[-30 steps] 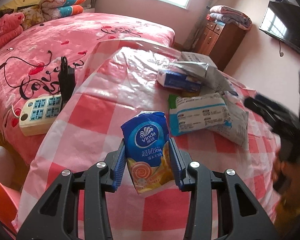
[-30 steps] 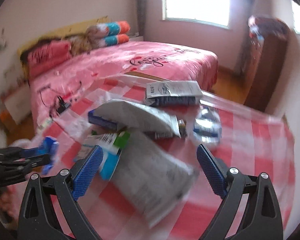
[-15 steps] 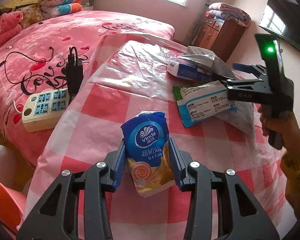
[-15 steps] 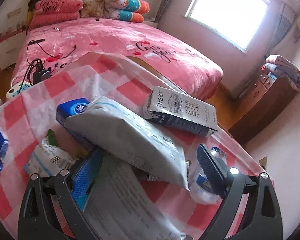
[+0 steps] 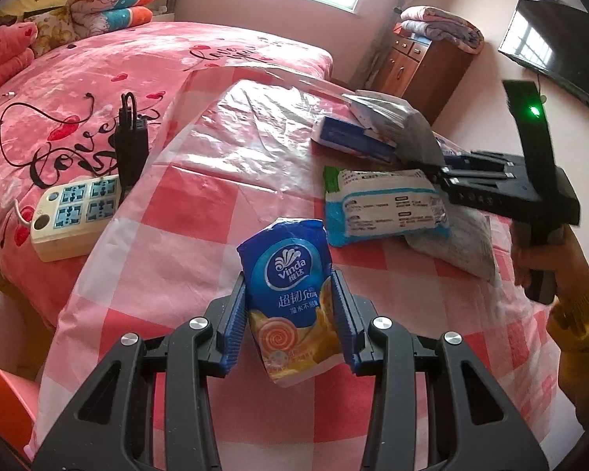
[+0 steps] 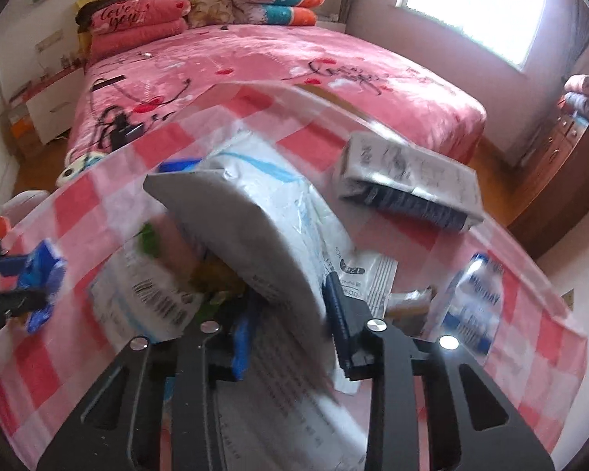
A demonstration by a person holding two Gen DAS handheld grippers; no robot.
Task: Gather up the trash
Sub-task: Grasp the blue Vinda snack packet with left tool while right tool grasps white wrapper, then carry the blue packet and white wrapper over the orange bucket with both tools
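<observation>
Blue tissue pack (image 5: pixel 288 294) upright, clenched in the left gripper (image 5: pixel 288 316) over the near edge of the checked table (image 5: pixel 200 235), evidently carried as collected trash. Grey mailer bag (image 6: pixel 251 235) tops the pile toward the table's right edge; right gripper (image 6: pixel 288 325), jaws just closing, pinches its lower end, probably to lift it clear.

table (image 5: pixel 184 235): tissue pack (image 5: pixel 290 298) near front edge, between left gripper (image 5: pixel 290 329) pads | wipes pack (image 5: pixel 385 204) right of it, farther back | mailer (image 6: pixel 247 235) on the pile, between right gripper (image 6: pixel 290 325) pads | box (image 6: pixel 408 180) behind pile | power strip (image 5: pixel 74 208) on bed (image 5: pixel 137 62), left of table
</observation>
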